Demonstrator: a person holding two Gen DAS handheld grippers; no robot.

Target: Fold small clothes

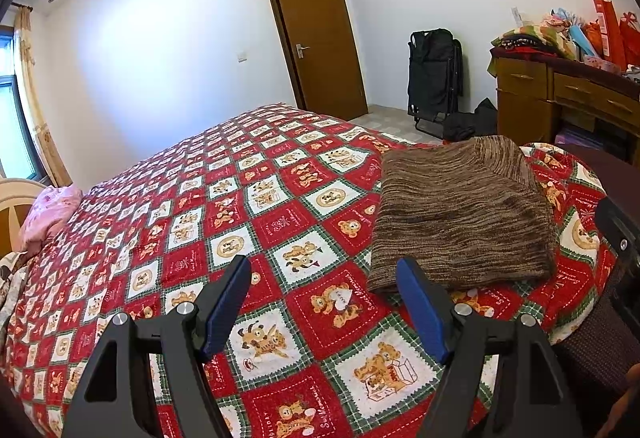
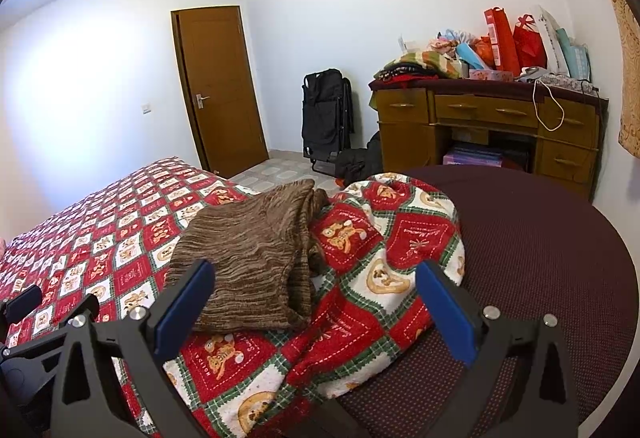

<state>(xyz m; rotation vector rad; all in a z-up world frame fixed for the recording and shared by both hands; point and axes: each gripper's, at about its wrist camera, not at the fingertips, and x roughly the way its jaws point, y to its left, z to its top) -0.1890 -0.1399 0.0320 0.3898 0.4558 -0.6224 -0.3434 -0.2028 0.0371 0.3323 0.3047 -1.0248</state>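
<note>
Left wrist: sweater (image 1: pixel 460 214) near quilt (image 1: pixel 240 206) edge.

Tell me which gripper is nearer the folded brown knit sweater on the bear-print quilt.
Too close to call. The left gripper hangs open off the folded brown knit sweater's near left corner; the right gripper hangs open at its near edge.

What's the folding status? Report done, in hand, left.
Done: the brown sweater lies folded in a flat rectangle on the quilt. In hand: nothing; left gripper and right gripper are both open and empty. Left: a pink garment lies bunched at the bed's far edge.
</note>
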